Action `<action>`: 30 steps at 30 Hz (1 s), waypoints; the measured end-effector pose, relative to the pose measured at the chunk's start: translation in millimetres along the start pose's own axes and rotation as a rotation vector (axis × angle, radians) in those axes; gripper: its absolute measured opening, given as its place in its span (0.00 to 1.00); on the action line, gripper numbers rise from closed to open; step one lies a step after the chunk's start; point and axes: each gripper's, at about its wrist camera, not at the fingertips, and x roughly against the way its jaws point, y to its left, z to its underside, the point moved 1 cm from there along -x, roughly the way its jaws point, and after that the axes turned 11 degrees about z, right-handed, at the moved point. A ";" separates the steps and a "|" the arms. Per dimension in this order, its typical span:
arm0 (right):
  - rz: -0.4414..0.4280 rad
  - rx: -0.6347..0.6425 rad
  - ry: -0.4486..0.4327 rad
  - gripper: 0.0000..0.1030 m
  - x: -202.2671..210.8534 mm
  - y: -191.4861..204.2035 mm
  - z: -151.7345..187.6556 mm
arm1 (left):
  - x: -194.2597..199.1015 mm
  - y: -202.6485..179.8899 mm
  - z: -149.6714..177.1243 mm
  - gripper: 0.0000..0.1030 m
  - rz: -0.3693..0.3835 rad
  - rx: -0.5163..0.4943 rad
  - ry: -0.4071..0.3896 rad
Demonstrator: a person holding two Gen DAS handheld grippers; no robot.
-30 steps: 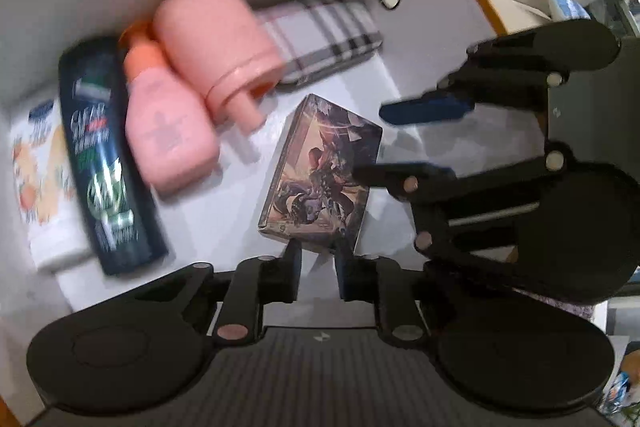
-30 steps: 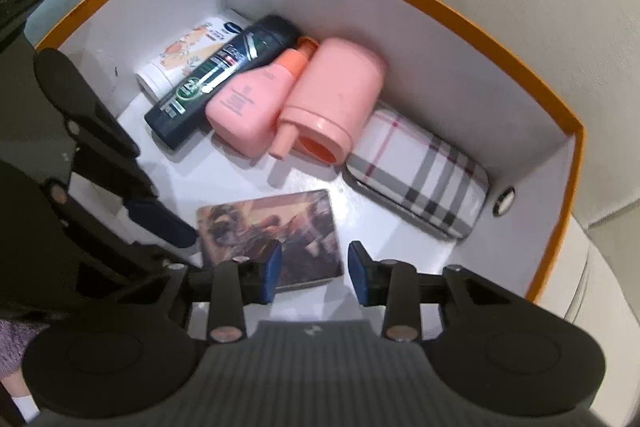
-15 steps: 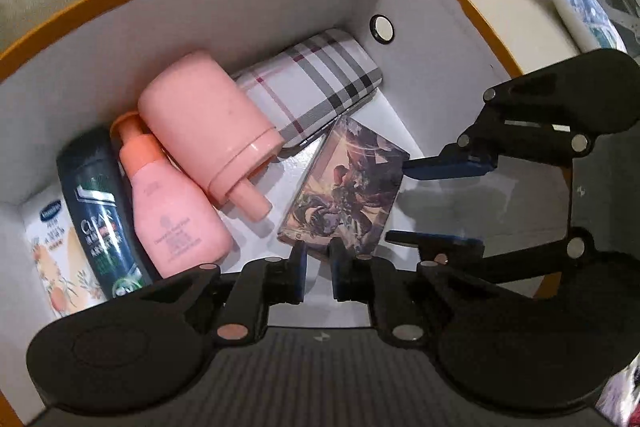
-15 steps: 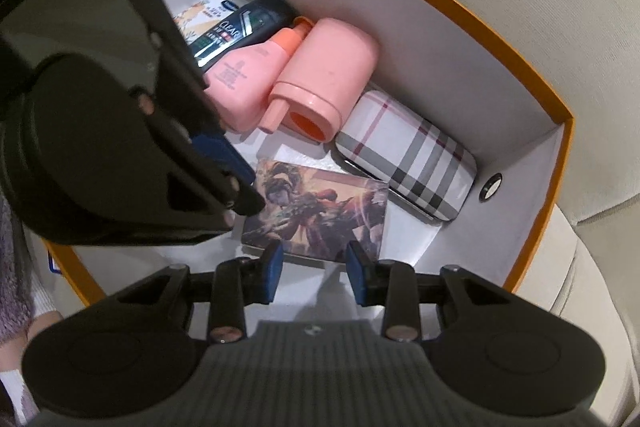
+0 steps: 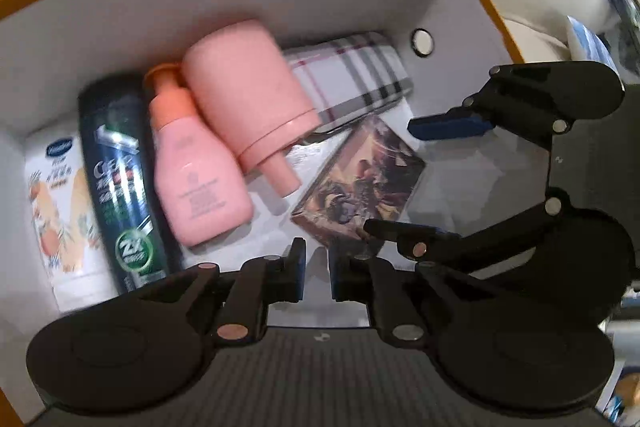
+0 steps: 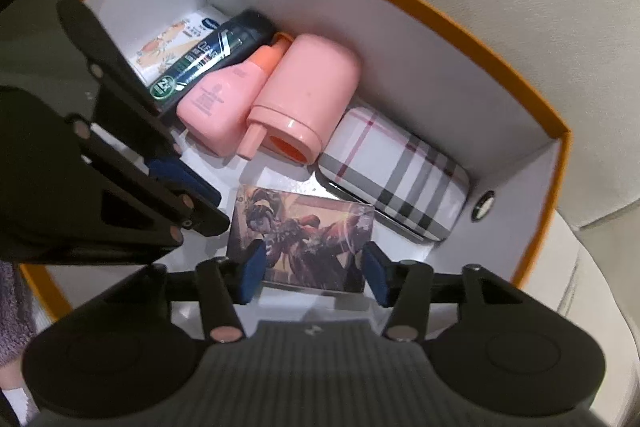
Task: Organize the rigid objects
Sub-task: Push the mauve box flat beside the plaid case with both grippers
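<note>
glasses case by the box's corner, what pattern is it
White plaid with black, grey and red stripes on the glasses case; clearest in the right wrist view.

Illustrated card box (image 6: pixel 304 235) between opening gripper (image 6: pixel 314 275)

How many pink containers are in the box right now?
2. The small pink bottle lies beside the dark shampoo bottle; the wide pink container lies between it and the plaid case. Neither looks hidden.
</note>
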 end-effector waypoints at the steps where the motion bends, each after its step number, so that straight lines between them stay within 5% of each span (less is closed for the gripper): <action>1: -0.006 0.003 0.000 0.66 -2.3 -0.3 -1.3 | 1.9 1.1 1.1 0.14 -0.002 0.001 -0.005; 8: -0.067 -0.015 0.048 0.77 -16.2 -0.3 -7.8 | 8.2 5.3 -1.1 0.14 0.050 0.036 -0.039; 19: -0.029 0.045 0.078 0.59 -2.6 14.2 6.0 | -13.6 7.4 -8.8 0.14 0.103 0.075 -0.043; 30: -0.033 0.166 0.090 0.49 -2.3 13.4 14.0 | 13.8 -1.4 -7.1 0.14 -0.006 -0.026 -0.061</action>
